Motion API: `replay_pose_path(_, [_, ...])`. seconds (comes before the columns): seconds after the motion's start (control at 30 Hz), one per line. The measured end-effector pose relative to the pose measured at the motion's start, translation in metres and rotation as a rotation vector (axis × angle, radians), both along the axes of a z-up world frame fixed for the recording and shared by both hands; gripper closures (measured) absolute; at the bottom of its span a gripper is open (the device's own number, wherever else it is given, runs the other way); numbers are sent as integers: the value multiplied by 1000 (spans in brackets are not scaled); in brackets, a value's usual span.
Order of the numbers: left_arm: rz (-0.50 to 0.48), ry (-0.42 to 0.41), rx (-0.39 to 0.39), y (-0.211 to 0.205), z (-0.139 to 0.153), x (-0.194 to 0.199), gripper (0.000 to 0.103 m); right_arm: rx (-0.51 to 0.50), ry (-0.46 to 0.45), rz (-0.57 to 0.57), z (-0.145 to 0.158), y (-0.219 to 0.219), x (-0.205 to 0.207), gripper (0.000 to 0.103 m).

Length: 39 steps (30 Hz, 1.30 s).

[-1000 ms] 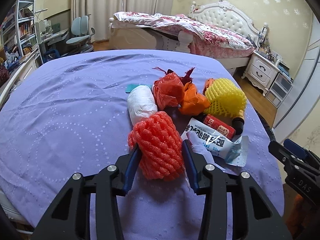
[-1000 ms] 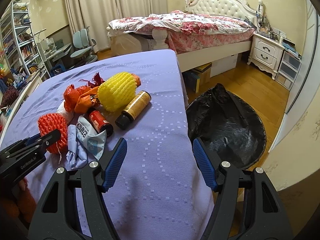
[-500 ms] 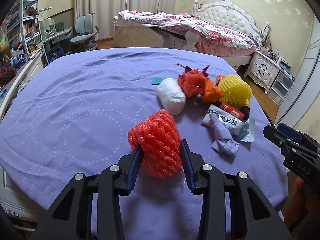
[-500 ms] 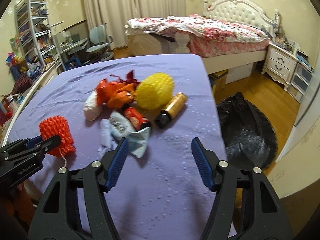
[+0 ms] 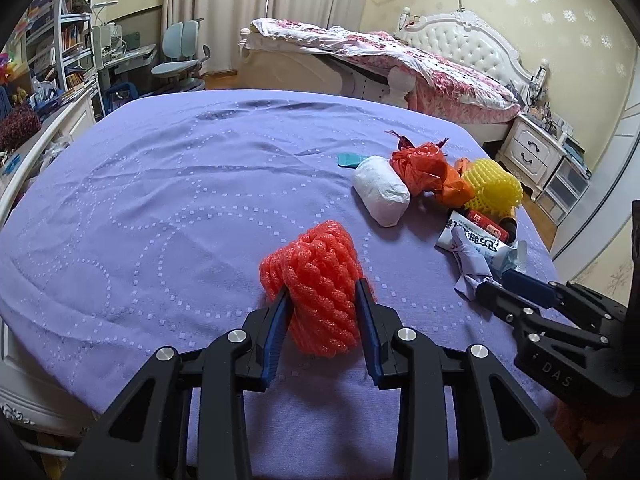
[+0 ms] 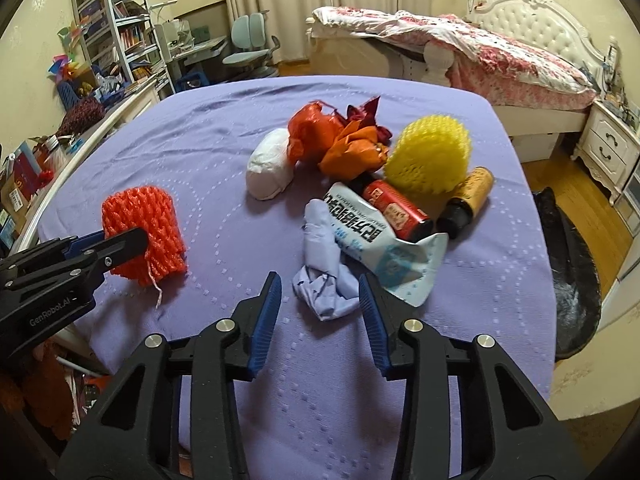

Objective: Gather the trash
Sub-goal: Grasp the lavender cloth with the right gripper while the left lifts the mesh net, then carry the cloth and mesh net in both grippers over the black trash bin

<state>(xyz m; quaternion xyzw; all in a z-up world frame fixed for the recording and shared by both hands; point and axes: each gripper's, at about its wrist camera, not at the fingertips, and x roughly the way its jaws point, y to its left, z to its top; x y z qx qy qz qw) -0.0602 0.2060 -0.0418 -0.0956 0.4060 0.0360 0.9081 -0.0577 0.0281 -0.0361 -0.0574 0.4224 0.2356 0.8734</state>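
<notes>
My left gripper (image 5: 324,289) is shut on a red foam net (image 5: 316,264) and its jaws are still closing, squeezing the net just above the purple cloth. In the right wrist view the net (image 6: 140,220) sits at the left in that left gripper (image 6: 120,240). My right gripper (image 6: 320,280) is closing around a crumpled pale blue wad (image 6: 324,292). The wad lies between the fingers, with a thin gap still showing at each pad. Behind it lie a white-blue wrapper (image 6: 372,236), a red can (image 6: 396,208), a brown bottle (image 6: 468,200), a yellow foam net (image 6: 430,160), orange-red bags (image 6: 320,136) and a white wad (image 6: 268,172).
The purple-covered table (image 6: 200,140) ends close to my grippers. A bin lined with a black bag (image 6: 572,280) stands on the wood floor beyond its right edge. A bed (image 6: 500,52) is behind, with shelves (image 6: 112,32) and chairs at the left.
My left gripper has drawn the red foam net away from the pile. My right gripper swung left from beside the bin to the pile, and its jaws narrowed around the blue wad.
</notes>
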Motion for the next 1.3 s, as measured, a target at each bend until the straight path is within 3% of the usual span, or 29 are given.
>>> replay_pose_path(0.13, [11,-11,-28,5,-2,-1,65,-24,2,10,-4,9,2,68])
replay_pose_path(0.4, [33,-9,-41,10,-8,3,42,-47,-30,2,-3,15,2,81])
replay_pose_path(0.57, [37,-1,-56,9,-13,5,41,-31,-31,0,-3,13,2,81])
replay_pose_path(0.9, [4,-30,-24,2,-8,-2,63,23,-31,4,5,3,-1,81])
replay_pose_path(1.3, [-11,-54,-25,-5,4,-7,75,76,-84,-28,25,-18,-9,81])
